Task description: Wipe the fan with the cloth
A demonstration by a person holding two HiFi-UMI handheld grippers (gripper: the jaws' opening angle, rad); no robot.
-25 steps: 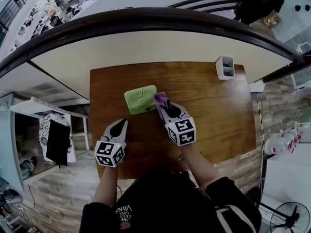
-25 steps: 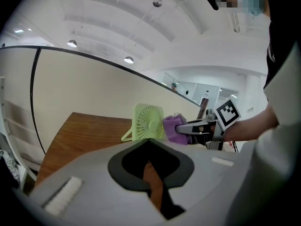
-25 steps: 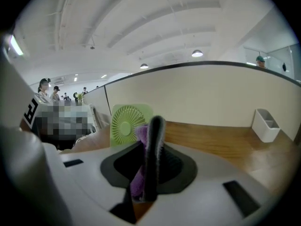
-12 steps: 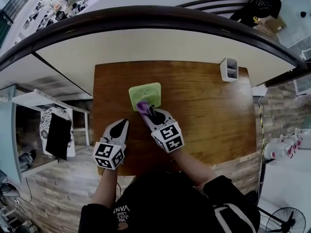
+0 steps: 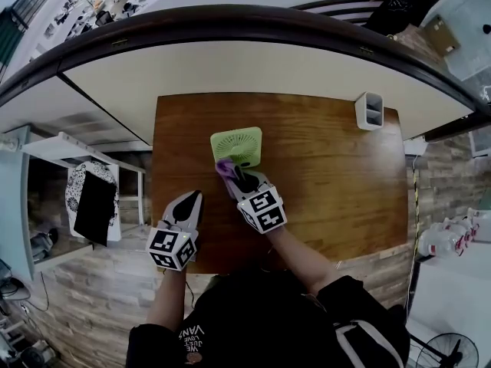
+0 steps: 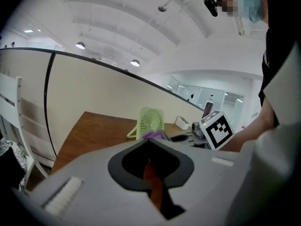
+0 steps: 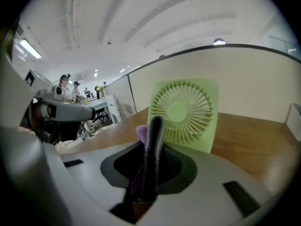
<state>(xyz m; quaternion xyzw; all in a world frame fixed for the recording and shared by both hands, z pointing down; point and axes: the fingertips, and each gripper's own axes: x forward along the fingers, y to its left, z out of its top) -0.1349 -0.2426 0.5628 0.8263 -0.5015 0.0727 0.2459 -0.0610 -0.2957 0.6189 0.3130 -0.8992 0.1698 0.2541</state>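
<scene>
A small light-green square fan (image 5: 236,146) stands upright on the wooden table (image 5: 330,175). My right gripper (image 5: 239,179) is shut on a purple cloth (image 5: 225,168), which bulges past its tips at the fan's near lower left corner. In the right gripper view the fan's grille (image 7: 184,112) fills the middle just beyond the cloth (image 7: 142,133); whether they touch I cannot tell. My left gripper (image 5: 193,198) is shut and empty, near the table's front left edge, apart from the fan. In the left gripper view the fan (image 6: 151,123) and cloth (image 6: 153,135) lie ahead.
A white two-slot holder (image 5: 371,110) stands at the table's far right corner. A curved cream partition (image 5: 230,67) runs behind the table. A white shelf with a dark patterned item (image 5: 93,205) stands to the left of the table.
My right gripper has carried the cloth leftward, from the fan's right edge to its near left corner. The left gripper has hardly shifted.
</scene>
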